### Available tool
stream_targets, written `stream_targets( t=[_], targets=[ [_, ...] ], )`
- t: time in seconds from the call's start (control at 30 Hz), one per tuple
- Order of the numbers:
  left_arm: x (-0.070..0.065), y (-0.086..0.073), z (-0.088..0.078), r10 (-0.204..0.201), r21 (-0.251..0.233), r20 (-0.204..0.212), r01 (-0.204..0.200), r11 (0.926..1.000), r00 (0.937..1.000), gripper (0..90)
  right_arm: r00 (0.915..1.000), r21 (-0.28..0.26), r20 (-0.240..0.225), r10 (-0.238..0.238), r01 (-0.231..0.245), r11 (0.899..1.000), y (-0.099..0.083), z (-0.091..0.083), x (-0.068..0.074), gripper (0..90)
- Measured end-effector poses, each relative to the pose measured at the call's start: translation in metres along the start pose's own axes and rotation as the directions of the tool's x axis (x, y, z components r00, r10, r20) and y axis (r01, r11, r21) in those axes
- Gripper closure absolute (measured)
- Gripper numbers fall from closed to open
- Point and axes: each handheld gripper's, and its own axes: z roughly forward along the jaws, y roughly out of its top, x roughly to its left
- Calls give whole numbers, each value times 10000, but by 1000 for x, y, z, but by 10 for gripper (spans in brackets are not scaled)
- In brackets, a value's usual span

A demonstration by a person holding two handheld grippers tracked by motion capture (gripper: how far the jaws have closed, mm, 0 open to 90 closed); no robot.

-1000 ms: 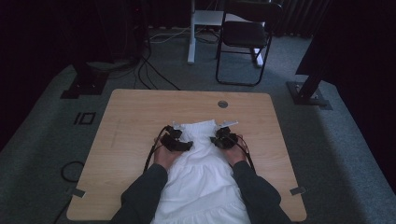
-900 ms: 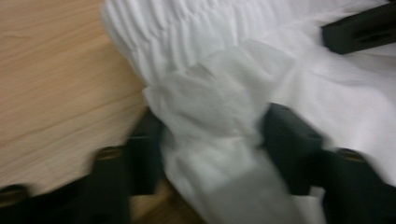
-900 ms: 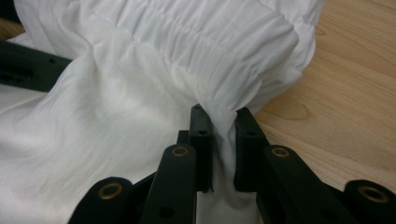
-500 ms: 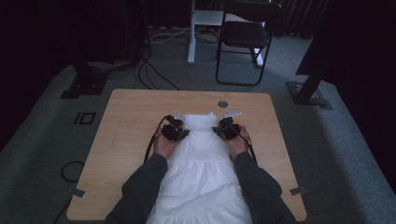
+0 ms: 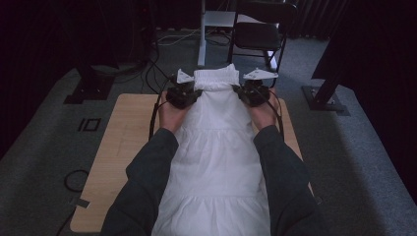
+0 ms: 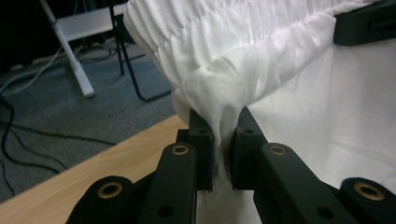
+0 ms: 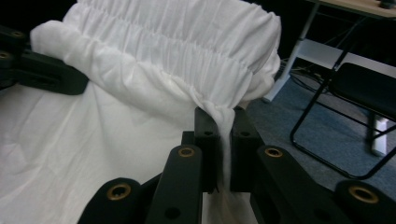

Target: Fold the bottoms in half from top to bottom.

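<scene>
Above the table (image 5: 123, 142), both grippers (image 5: 183, 93) (image 5: 253, 91) clamp the white skirt (image 5: 216, 147), seemingly clear of the chair (image 5: 260, 34).

The skirt (image 5: 216, 147) hung between the left gripper (image 5: 183, 94) and right gripper (image 5: 253, 92), its waistband up top, its hem over the table (image 5: 120, 147). A chair (image 5: 258, 34) stood behind the table, cables (image 5: 162, 39) on the floor to its left.

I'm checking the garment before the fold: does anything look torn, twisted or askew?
Nothing stands out. The white skirt hangs straight between the left gripper and the right gripper, each shut on one end of the gathered waistband. No tear or stain shows; the cloth only bunches where the jaws pinch it.
</scene>
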Motion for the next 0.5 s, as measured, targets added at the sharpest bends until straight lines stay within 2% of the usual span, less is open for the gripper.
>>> stream_targets(
  t=[0.07, 0.2, 0.33, 0.4, 0.43, 0.47, 0.5],
  targets=[
    [-5, -8, -6, 139, 48, 221, -140, 9999, 9997, 821, 9997, 108, -253, -56, 59, 9999, -6, -9, 4, 845],
    [-18, -30, -20, 363, 130, 730, -374, 9992, 9967, 820, 9971, 416, -731, -193, 224, 9989, -31, -26, 17, 844],
    [-36, -56, -42, 504, 9, 1368, -510, 9987, 9893, 815, 9917, 611, -1240, -343, 422, 9972, -59, -49, 35, 843],
    [-48, -71, -56, 650, -24, 1603, -654, 9979, 9849, 814, 9862, 574, -1648, -131, 228, 9981, -74, -63, 43, 843],
    [-54, -79, -62, 590, -78, 1807, -585, 9983, 9818, 813, 9836, 544, -1802, -54, 155, 9984, -82, -70, 48, 843],
    [-54, -79, -62, 590, -78, 1807, -585, 9983, 9818, 812, 9836, 544, -1802, -54, 155, 9984, -82, -70, 48, 843],
    [-68, -97, -74, 728, -65, 2028, -730, 9973, 9765, 812, 9818, 577, -1900, -48, 160, 9982, -90, -77, 54, 842]
  ],
)
